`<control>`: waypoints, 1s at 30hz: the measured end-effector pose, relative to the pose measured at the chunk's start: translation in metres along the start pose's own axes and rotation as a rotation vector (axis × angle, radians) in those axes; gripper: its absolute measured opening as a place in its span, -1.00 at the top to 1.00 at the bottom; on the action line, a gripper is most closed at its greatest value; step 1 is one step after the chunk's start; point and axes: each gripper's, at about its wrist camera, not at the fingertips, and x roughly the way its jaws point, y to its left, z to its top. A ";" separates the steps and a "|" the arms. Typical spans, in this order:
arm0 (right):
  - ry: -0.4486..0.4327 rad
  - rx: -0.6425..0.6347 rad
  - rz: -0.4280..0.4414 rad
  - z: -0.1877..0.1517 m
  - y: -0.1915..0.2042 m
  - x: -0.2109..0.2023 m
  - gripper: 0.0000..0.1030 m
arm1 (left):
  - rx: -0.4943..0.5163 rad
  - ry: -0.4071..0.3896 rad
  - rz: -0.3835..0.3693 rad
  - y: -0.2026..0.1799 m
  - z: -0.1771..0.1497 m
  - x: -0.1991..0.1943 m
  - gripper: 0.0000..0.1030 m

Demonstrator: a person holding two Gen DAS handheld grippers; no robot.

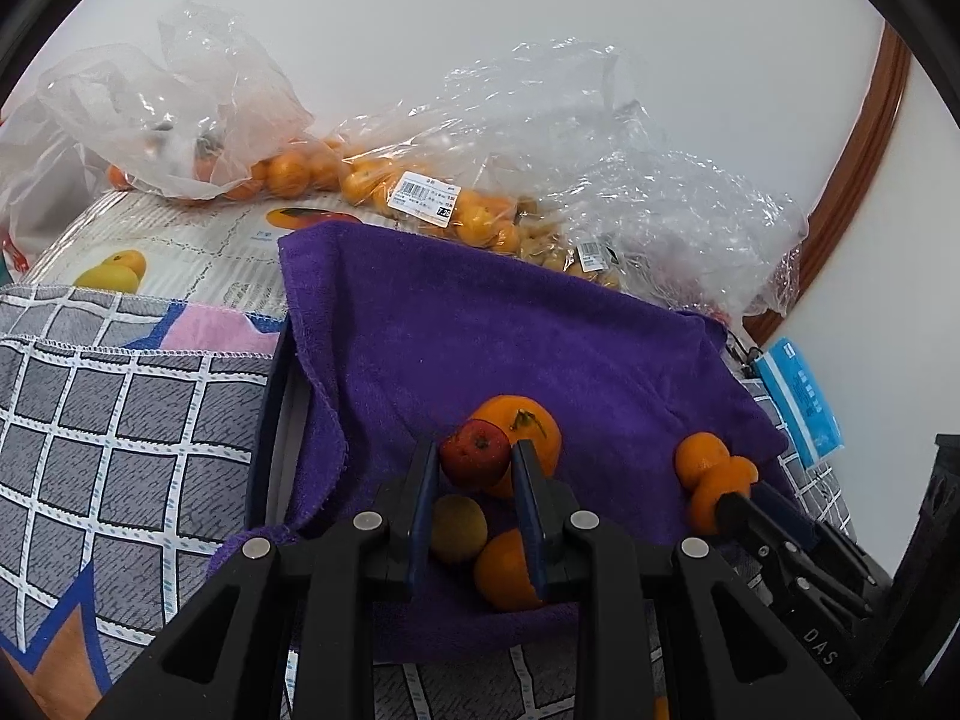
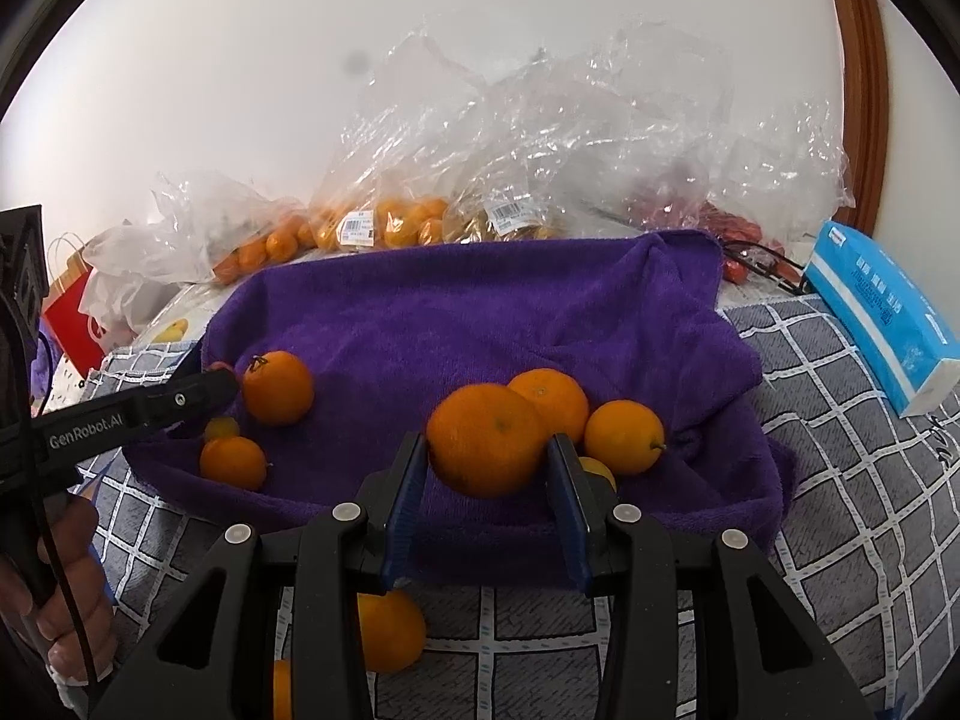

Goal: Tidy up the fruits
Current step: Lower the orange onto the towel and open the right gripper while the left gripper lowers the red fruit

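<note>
A purple towel is spread over a checked cloth, and fruit is being gathered on it in two groups. The left gripper is clenched on a small red fruit, held just above an orange with a stalk, a yellowish fruit and another orange. The right gripper is clamped on a large orange, just in front of two more oranges and a lemon-like fruit. Both held fruits appear still to need setting down. Much is judged to be left: two oranges lie off the towel, and several plastic bags behind it remain full of fruit.
</note>
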 end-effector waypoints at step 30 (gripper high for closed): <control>-0.046 0.044 -0.045 0.003 -0.008 -0.006 -0.08 | 0.025 0.024 -0.032 -0.004 -0.001 0.003 0.16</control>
